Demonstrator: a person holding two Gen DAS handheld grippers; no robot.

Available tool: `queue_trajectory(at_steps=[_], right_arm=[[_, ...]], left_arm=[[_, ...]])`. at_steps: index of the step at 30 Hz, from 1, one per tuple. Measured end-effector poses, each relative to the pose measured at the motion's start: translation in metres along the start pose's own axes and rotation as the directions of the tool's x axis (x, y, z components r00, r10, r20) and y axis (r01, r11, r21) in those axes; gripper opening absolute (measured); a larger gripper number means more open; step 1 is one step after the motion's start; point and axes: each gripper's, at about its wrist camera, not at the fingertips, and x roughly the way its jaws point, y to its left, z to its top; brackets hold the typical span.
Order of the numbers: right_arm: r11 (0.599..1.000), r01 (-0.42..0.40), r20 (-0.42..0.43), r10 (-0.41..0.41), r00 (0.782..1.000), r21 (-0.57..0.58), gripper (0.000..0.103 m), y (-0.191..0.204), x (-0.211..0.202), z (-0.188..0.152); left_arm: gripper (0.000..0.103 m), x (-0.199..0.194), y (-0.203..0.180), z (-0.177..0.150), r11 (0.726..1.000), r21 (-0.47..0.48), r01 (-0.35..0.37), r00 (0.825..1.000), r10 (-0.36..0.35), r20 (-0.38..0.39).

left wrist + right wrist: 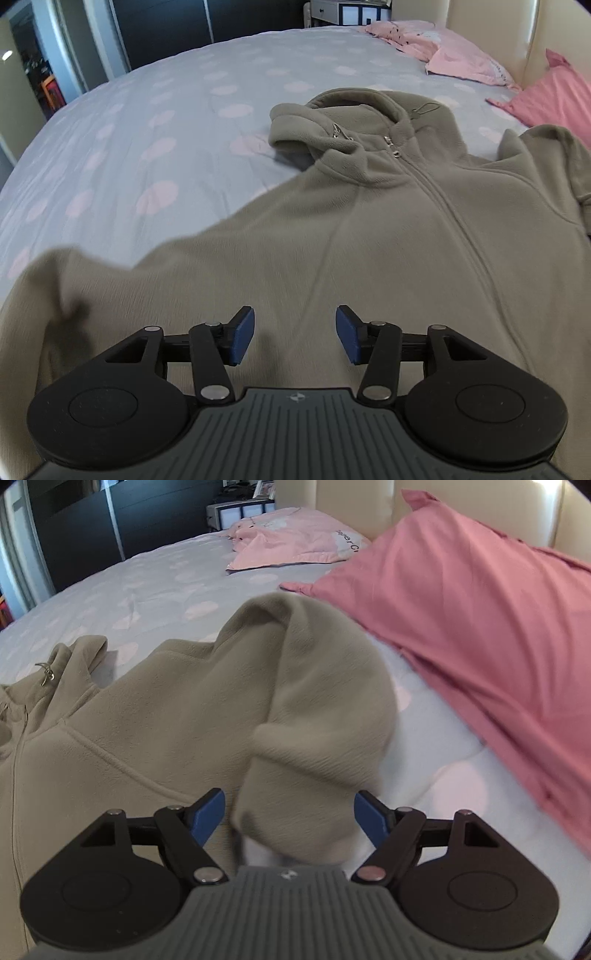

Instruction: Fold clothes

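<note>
A beige fleece zip hoodie [388, 236] is lying front-up on a pale blue bedsheet [155, 122] dotted with pink; its hood [332, 122] is pointing toward the far pillows; the left gripper [294, 334] is hovering over the chest, jaws partly apart with nothing between the blue pads [243, 336]; the right gripper [289, 818] is standing wide open around the folded-back sleeve [317, 716], whose blurred cuff is sitting between the pads without being pinched; a dark pink pillow [480, 620] is lying just beside that sleeve.
</note>
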Motion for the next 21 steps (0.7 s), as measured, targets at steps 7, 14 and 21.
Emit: queue_trajectory(at_steps=[7,14,21], right_arm=[[0.99,0.138,0.029,-0.137,0.99,-0.011,0.065,0.009,0.039,-0.006],[0.996,0.077,0.032,-0.079,0.996,0.049,0.017,-0.026,-0.001,0.004],[0.996,0.055,0.072,-0.06,0.996,0.064,0.016,-0.096,-0.083,0.06]], left_arm=[[0.049,-0.044,0.021,-0.037,0.988,-0.157,0.009,0.999,-0.002,0.045],[0.049,-0.054,0.024,-0.042,0.983,-0.182,0.016,0.998,-0.006,0.058],[0.049,-0.061,0.007,-0.042,0.987,-0.142,0.07,0.995,-0.06,0.074]])
